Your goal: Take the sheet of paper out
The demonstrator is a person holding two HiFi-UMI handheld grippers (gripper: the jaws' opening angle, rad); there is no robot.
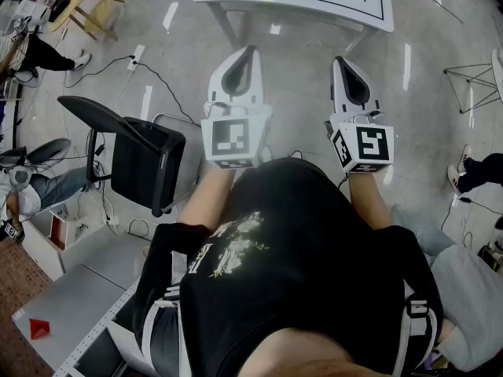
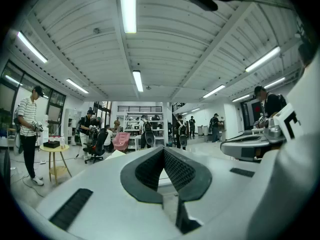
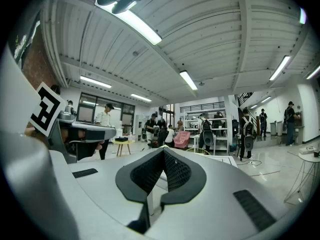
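Observation:
I cannot make out a sheet of paper in any view. In the head view both grippers are held up side by side in front of the person's black shirt, pointing toward a white table (image 1: 369,6) with black lines on its top. My left gripper (image 1: 250,52) has its jaws together with nothing between them. My right gripper (image 1: 339,60) is likewise shut and empty. In the left gripper view the dark pads of the left gripper (image 2: 163,149) meet at the tip. The right gripper view shows the right gripper (image 3: 163,149) the same way. Both point level across a large room.
A black chair (image 1: 145,159) stands on the floor to the left, with cables (image 1: 157,77) trailing behind it. A grey shelf unit (image 1: 71,305) is at lower left. A seated person (image 1: 35,183) is at the left edge. Another person's legs (image 1: 471,273) are at lower right.

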